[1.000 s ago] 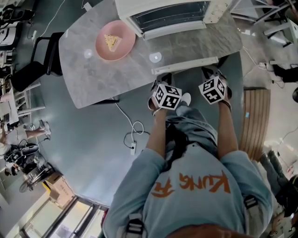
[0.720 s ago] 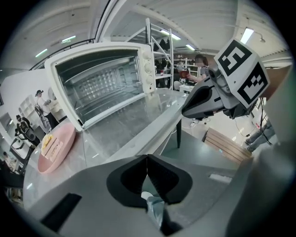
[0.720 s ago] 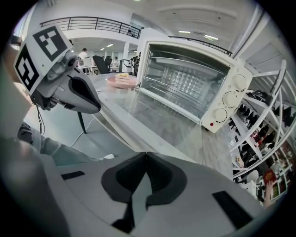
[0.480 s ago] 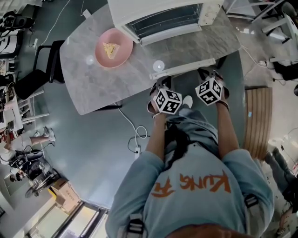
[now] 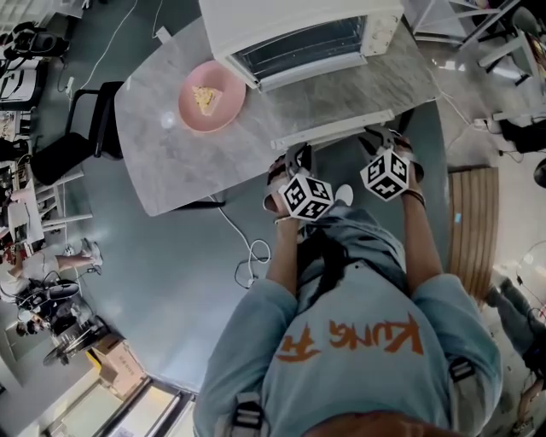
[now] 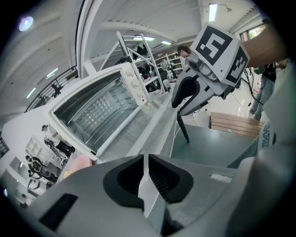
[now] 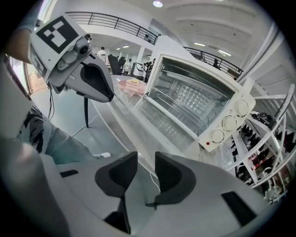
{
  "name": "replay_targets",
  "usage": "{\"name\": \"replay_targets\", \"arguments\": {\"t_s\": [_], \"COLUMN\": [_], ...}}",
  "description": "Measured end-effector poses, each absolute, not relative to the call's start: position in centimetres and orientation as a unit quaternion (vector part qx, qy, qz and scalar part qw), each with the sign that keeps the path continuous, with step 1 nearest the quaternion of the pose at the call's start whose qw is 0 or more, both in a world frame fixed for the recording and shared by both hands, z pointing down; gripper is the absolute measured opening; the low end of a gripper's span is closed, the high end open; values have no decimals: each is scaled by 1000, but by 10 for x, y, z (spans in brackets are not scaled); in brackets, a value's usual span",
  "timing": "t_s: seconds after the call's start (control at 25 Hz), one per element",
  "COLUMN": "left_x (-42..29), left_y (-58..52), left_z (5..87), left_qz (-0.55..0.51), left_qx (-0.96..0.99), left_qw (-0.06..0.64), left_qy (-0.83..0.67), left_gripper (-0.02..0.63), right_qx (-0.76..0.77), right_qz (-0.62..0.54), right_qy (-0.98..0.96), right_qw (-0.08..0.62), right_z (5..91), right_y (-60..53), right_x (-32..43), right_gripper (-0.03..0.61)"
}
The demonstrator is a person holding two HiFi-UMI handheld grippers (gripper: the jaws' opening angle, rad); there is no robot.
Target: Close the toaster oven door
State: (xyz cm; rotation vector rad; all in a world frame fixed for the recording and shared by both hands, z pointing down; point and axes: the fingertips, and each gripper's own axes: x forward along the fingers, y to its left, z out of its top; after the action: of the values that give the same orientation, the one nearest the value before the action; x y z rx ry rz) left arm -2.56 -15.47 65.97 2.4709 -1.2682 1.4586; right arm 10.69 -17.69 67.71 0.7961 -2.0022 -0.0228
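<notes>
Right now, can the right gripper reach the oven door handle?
Probably yes. The right gripper is close by the handle, its jaws opening with nothing between them, and nothing stands in the way.

So the toaster oven (image 5: 290, 21) is looking like white painted metal, smooth and fairly glossy (the lights are bouncing right off its top). Its door (image 5: 333, 128) is showing a clear glass pane in a glossy white frame, and the oven cavity (image 7: 189, 99) is gleaming like bare metal. The table (image 5: 171, 162) is reading as grey marble-look stone, polished smooth. The plate (image 5: 230, 109) is coming across as pink and glossy; ceramic or plastic, I can't tell. The floor (image 5: 171, 273) is looking smooth with a dull sheen, the platform (image 5: 469, 222) is showing slatted wood, and my shirt (image 5: 341, 294) is looking like soft matt cloth.
</notes>
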Motion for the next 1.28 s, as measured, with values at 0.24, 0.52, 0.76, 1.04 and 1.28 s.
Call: {"name": "replay_targets", "arguments": {"t_s": [0.24,0.52,0.76,1.04,1.28], "left_x": [-33,-43,-45,-48,-51], "left_y": [-161,-183,-200,-218,-238], "left_z": [650,622,602,580,561], "left_qz": [477,471,465,460,462], "left_qx": [781,766,758,752,745], "left_qw": [-24,-66,-96,-116,-131], "left_qy": [-402,-432,-447,-458,-463], "left_gripper": [127,130,130,130,130], "right_qx": [317,332,341,338,324], "right_qz": [-75,-136,-169,-221,-274], "right_qy": [-815,-805,-802,-793,-775], "right_qw": [478,473,460,457,468], "right_z": [653,621,600,576,559], "right_y": [-190,-212,-228,-246,-265], "right_x": [103,100,97,93,89], "right_gripper": [158,153,141,133,129]}}
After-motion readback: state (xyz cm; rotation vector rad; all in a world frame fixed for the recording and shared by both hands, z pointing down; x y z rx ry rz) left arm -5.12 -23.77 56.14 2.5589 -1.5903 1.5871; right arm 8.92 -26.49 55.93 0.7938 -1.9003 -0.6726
